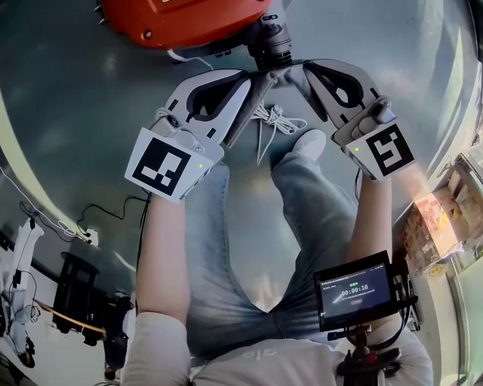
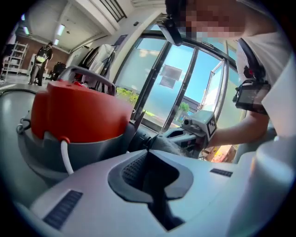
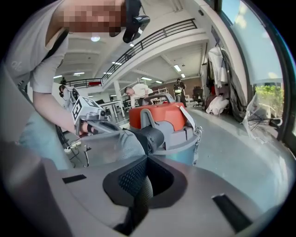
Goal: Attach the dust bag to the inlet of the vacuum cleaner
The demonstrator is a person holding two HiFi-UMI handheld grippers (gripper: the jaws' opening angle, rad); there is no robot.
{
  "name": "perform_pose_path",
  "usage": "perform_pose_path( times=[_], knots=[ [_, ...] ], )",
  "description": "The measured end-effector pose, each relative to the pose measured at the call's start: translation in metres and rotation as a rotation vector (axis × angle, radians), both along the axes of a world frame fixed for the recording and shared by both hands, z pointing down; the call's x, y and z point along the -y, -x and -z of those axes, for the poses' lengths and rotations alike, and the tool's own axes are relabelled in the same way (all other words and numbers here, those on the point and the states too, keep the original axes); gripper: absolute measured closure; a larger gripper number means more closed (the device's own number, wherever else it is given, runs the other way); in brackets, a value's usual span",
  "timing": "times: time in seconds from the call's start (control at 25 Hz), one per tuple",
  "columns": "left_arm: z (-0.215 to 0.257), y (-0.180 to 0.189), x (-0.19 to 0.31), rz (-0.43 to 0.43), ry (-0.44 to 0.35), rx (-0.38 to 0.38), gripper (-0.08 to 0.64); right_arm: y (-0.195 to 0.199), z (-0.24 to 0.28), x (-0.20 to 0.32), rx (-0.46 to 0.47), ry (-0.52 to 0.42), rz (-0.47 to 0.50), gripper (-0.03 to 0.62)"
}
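Note:
The vacuum cleaner (image 1: pixel 181 19) has an orange top on a grey drum (image 3: pixel 178 139) and stands on the floor in front of me. Its black inlet (image 1: pixel 270 47) sticks out toward me. The grey cloth dust bag (image 1: pixel 266 84) hangs at the inlet, stretched between both grippers. My left gripper (image 1: pixel 243 79) is shut on the bag's left edge, with grey cloth (image 2: pixel 169 146) running out of its jaws. My right gripper (image 1: pixel 311 71) is shut on the right edge. In the right gripper view the bag (image 3: pixel 111 146) reaches the inlet (image 3: pixel 152 136). A white drawstring (image 1: pixel 275 121) dangles below the bag.
My legs and a white shoe (image 1: pixel 309 143) are right under the bag. A cable and power strip (image 1: pixel 90 237) lie on the floor at left. A small monitor (image 1: pixel 355 290) hangs at my chest. Boxes (image 1: pixel 438 219) stand at right. People (image 3: pixel 141 92) work far behind the vacuum cleaner.

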State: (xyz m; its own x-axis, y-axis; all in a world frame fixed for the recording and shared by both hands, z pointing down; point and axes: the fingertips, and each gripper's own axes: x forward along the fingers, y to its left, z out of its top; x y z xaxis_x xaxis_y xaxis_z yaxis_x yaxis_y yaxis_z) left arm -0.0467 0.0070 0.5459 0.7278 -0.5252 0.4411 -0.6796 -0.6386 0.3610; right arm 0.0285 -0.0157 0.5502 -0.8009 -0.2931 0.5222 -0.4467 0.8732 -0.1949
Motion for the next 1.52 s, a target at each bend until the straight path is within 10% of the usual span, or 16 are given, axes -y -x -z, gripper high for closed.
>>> perform_pose_path(
  times=[0.12,0.24,0.64,1.08,1.32,1.52],
  knots=[
    [0.014,0.000,0.004,-0.078,-0.145,0.098,0.551,0.004,0.011,0.004,-0.019,-0.067,0.030,0.584],
    [0.003,0.007,0.010,0.016,-0.003,0.021,0.552,0.005,0.006,0.013,0.020,-0.022,-0.005,0.585],
    [0.018,0.006,0.029,0.067,-0.069,0.058,0.552,0.009,0.021,0.037,0.048,-0.072,-0.046,0.586],
    [0.016,0.012,0.032,0.114,-0.009,-0.075,0.552,-0.018,0.022,0.050,0.167,-0.022,-0.191,0.584],
    [0.015,0.017,0.036,0.073,-0.016,-0.026,0.552,0.004,0.034,0.035,0.193,0.024,0.052,0.584],
    [0.014,0.019,0.038,0.010,-0.015,-0.056,0.551,0.019,0.025,0.043,0.157,0.032,0.064,0.583]
  ],
)
